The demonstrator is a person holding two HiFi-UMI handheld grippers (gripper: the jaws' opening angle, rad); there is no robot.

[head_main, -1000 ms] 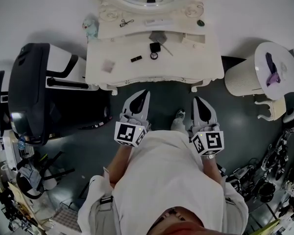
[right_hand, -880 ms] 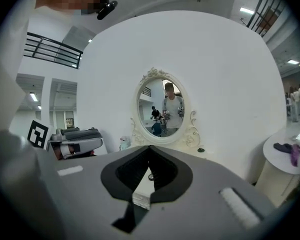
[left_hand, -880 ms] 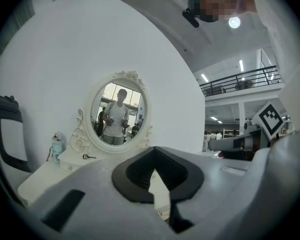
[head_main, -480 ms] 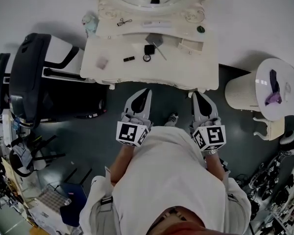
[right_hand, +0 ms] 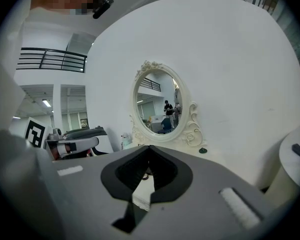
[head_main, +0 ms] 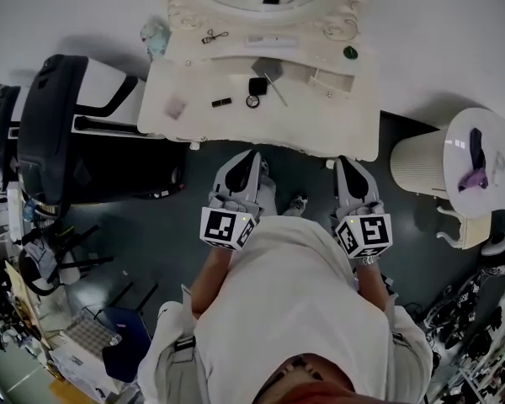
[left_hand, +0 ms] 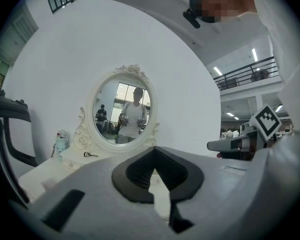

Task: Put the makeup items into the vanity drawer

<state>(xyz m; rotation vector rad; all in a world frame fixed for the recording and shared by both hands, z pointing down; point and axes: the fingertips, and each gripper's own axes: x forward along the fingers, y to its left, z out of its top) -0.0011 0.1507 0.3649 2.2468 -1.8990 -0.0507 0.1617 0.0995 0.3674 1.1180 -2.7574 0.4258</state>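
My left gripper [head_main: 251, 156] and right gripper [head_main: 347, 163] clenched, empty, near the white vanity [head_main: 337, 129] front, makeup items [head_main: 257, 85] lying on its top, black chair [head_main: 55, 133] at its left, dark floor [head_main: 172, 242] under it.

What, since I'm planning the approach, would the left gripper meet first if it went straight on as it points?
Probably the front edge of the white carved vanity table; the left gripper points at it, though height is unclear.
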